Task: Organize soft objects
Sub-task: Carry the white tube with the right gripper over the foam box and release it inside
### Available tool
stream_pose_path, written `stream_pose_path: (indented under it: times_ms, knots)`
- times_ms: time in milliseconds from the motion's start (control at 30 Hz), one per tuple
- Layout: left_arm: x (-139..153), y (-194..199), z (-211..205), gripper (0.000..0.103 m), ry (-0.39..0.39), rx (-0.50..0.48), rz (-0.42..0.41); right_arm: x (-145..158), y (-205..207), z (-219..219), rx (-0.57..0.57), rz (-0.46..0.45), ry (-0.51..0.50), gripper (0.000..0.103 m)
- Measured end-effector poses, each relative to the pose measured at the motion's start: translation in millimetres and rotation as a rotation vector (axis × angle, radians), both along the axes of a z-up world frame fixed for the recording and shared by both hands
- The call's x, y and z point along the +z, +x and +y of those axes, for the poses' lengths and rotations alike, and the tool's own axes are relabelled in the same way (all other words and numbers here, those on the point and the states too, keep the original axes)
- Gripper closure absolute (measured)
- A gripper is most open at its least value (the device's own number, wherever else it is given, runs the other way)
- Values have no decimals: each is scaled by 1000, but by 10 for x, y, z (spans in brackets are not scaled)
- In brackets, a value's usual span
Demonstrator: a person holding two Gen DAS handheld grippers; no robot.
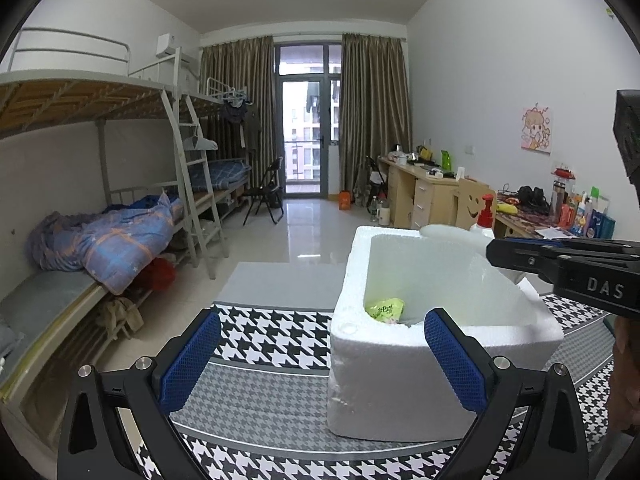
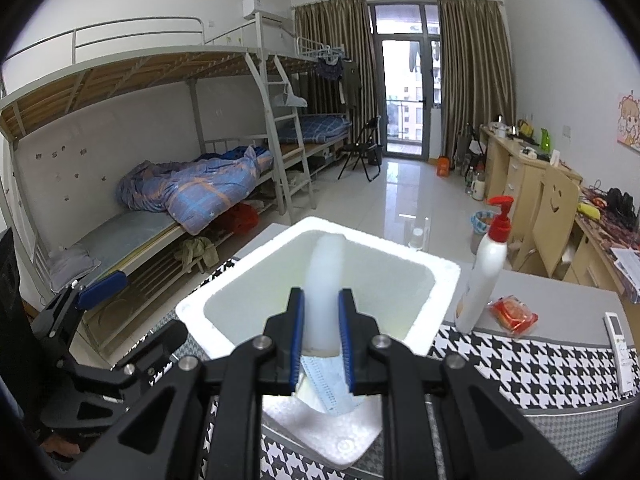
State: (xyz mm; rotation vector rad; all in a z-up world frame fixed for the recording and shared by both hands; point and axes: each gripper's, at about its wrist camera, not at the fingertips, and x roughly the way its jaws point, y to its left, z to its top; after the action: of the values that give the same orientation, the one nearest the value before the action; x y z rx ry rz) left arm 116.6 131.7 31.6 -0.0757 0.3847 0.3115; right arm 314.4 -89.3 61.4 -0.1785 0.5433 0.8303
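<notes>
Dorm room: bunk beds (image 2: 160, 168) left, desks (image 1: 424, 196) right, balcony door (image 1: 306, 136) beyond. Houndstooth cloth (image 1: 260, 344) covering the table. Right gripper (image 2: 322, 336) pinching a white foam roll (image 2: 326, 280) over the foam box (image 2: 224, 300). Left gripper (image 1: 322, 360) spread, beside the box.

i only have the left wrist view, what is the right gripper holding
Observer: The right gripper is shut on a white foam roll, over the foam box.
Operator: anything else in the gripper
Observer: A blue face mask hangs below the roll, between the fingers.
Operator: whats right of the box
Observer: A red packet lies beside the pump bottle, and a white remote lies near the table edge.
</notes>
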Motion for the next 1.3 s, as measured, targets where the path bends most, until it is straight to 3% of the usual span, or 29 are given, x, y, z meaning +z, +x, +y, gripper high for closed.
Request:
stream_pose_path:
  times_ms: [267,333,367,400,467,933,1300]
  knots:
    - [-51,14,20,1,-16,-7,9,-74,88,107,-18,18,-29,83]
    - [-62,16,35,1,-19,-5,11,-103,100,129,-10,28,-39,74]
    - [-63,15,41,1,-19,-4,12,-116,102,138,-8,29,-46,63]
    - [-57,20,39,1,-19,-2,11,-118,97,138,-11,28,-47,46]
    - [-50,17,45,1,-19,-1,8,-99,61,111,-12,11,-27,31]
    - [20,-45,-37,1,-5,-7,-2,6,-54,-141,-22,-11,18,30]
    - [184,-91,-224,1,12,-23,-36,95,-155,-402,-55,-68,59,8]
